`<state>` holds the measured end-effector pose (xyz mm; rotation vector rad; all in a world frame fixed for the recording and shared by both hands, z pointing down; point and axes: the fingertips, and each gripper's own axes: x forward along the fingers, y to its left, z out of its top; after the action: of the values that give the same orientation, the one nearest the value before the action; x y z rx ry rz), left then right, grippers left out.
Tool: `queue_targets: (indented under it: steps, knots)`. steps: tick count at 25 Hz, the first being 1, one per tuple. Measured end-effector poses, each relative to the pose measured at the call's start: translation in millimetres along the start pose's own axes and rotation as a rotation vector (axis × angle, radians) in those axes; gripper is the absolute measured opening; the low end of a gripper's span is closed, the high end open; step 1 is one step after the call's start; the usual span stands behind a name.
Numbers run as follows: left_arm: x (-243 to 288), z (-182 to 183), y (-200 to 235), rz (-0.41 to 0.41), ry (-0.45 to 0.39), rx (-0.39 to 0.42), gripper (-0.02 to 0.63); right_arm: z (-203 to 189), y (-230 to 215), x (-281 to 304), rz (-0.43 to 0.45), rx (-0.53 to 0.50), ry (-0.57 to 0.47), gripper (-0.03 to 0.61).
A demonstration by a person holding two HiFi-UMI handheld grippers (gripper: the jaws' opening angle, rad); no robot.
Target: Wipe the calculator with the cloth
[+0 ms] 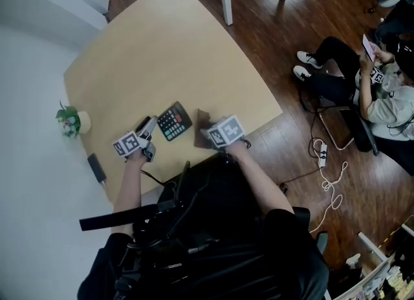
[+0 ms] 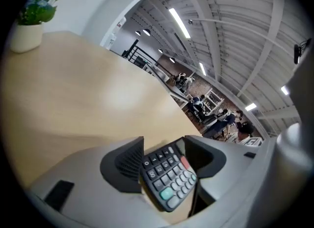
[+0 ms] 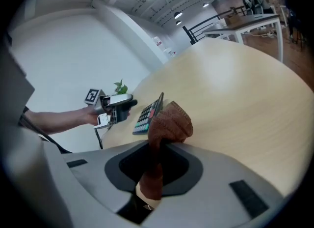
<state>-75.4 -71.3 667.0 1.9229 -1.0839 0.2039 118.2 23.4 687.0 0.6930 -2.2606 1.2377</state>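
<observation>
Step in hand: bringing the cloth to the calculator; wiping not yet begun.

- Calculator [image 1: 174, 121] lies flat, keys up, on the near part of the beige table [image 1: 162, 53].
- Left gripper [image 1: 147, 126] sits just beside the calculator's left edge. Its jaws stand apart, with the calculator framed between them but not pinched. The right gripper view shows a sliver of table between the jaw tips and the calculator.
- Right gripper [image 3: 158, 159] is clenched on a brown cloth [image 3: 169, 121]. The cloth stands bunched above the jaws, just right of the calculator and not touching it.

To do it well (a judgement): the calculator is light and the tabletop smooth, so it will probably skate under a wipe. The left jaws should brace or close on its edge first. The cloth's loose bunch should then be drawn across the keys, with the hard jaw tips kept clear of the display.

Surface and room:
- The table is bare around the calculator.
- A small potted plant [image 1: 70, 121] stands well to the calculator's left, near the table's edge.
- A small dark slab [image 1: 96, 168] (phone? too small to tell) lies nearer the person than the plant.
- Dark wooden floor [image 1: 272, 33] lies beyond the calculator.
- A seated person [image 1: 381, 98] and a white extension lead [image 1: 322, 153] are well off to its right.
</observation>
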Motion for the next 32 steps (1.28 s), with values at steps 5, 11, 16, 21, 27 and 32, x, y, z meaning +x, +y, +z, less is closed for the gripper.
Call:
queue_targets:
  steps: [5, 11, 16, 21, 27, 32]
  knots:
    - [26, -13, 17, -0.04, 0.134, 0.032, 0.275, -3, 14, 38, -0.034, 0.073, 0.022, 0.058]
    - [24, -23, 11, -0.064, 0.074, -0.041, 0.276, 72, -19, 60, -0.146, 0.048, -0.08, 0.058]
    - [-1, -4, 20, -0.133, -0.111, -0.24, 0.277, 193, -42, 100, -0.136, 0.046, -0.235, 0.058]
    - [-9, -1, 31, -0.208, -0.164, -0.403, 0.241, 174, -64, 62, -0.354, -0.012, -0.142, 0.059]
    - [7, 2, 45, -0.287, -0.182, -0.616, 0.23, 119, -33, 96, -0.259, -0.079, 0.007, 0.06]
    - [11, 11, 53, -0.279, -0.238, -0.674, 0.229, 129, -18, 119, -0.21, -0.148, 0.057, 0.057]
